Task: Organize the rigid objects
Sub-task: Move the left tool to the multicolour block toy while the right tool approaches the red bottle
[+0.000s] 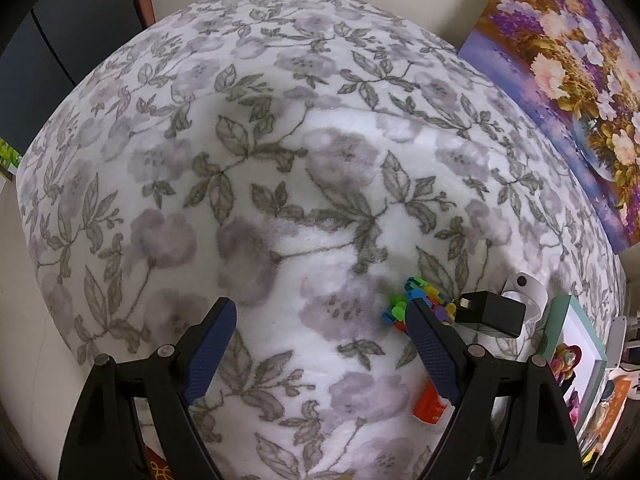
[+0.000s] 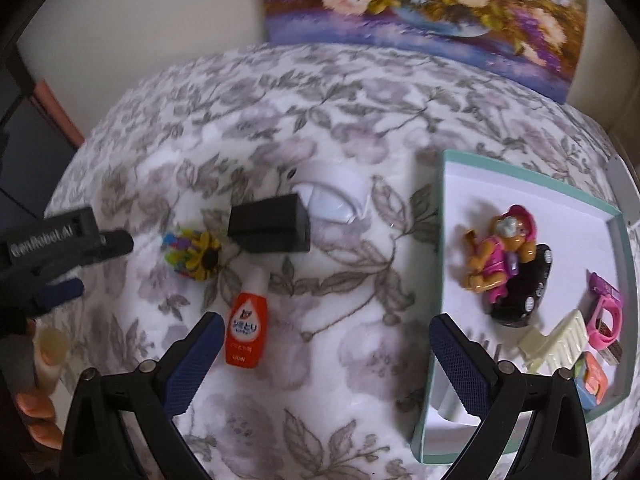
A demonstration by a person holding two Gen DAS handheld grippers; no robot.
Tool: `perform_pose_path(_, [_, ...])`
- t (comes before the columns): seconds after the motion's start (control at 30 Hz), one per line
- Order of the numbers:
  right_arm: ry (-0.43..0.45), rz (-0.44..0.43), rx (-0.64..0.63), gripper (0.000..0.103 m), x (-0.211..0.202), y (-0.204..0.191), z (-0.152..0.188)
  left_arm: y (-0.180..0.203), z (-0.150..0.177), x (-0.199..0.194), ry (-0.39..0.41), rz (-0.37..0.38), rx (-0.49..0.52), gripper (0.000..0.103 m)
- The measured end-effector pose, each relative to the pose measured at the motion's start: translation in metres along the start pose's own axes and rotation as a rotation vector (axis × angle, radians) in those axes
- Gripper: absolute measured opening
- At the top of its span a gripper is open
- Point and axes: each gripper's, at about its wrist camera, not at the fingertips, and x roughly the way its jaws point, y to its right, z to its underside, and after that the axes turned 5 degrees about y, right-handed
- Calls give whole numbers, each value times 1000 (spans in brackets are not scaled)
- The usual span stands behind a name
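Right wrist view: I see my right gripper (image 2: 320, 356) pointing down at the blanket (image 2: 312, 128), its jaws wide apart with nothing between them. Just beside its left finger lies 1 orange bottle (image 2: 246, 322), flat, with the white cap pointing away from me. Behind the bottle is 1 black box (image 2: 270, 226), and touching the box at its far right corner is 1 white device (image 2: 334, 200). Left of the box sits 1 colourful toy with a sunflower (image 2: 194, 254). These 4 things are close together, so there is little room between them.

At the right is 1 tray (image 2: 440, 220) with a green rim. The right finger stands over its near left edge. In the tray I count 1 figure (image 2: 500, 254) lying on 1 black oval piece (image 2: 528, 296), 1 pink ring-shaped thing (image 2: 606, 312), 1 cream comb-like piece (image 2: 554, 342) and 1 small orange and blue block (image 2: 592, 380). The far left part of the tray floor is free.

The left gripper (image 2: 60, 268) comes in from the left edge, blurred, near the toy. A hand (image 2: 38, 404) shows at the lower left.

In the left wrist view my left gripper (image 1: 320, 344) is also open and holds nothing; the blanket under it is bare. Its right finger hides part of the toy and the bottle. A painting (image 1: 580, 60) leans at the far right edge of the blanket.
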Motion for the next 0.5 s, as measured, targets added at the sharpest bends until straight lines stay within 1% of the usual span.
perform_pose_path(0.07, [-19, 5, -23, 103, 6, -3, 3, -1, 0, 0, 0, 2, -8, 87])
perform_pose_path(0.27, [-64, -24, -68, 103, 18, -15, 12, -1, 1, 1, -7, 7, -12, 87])
perform_pose_path(0.5, [-87, 14, -138, 103, 35, -29, 21, 1, 1, 0, -5, 6, -7, 87])
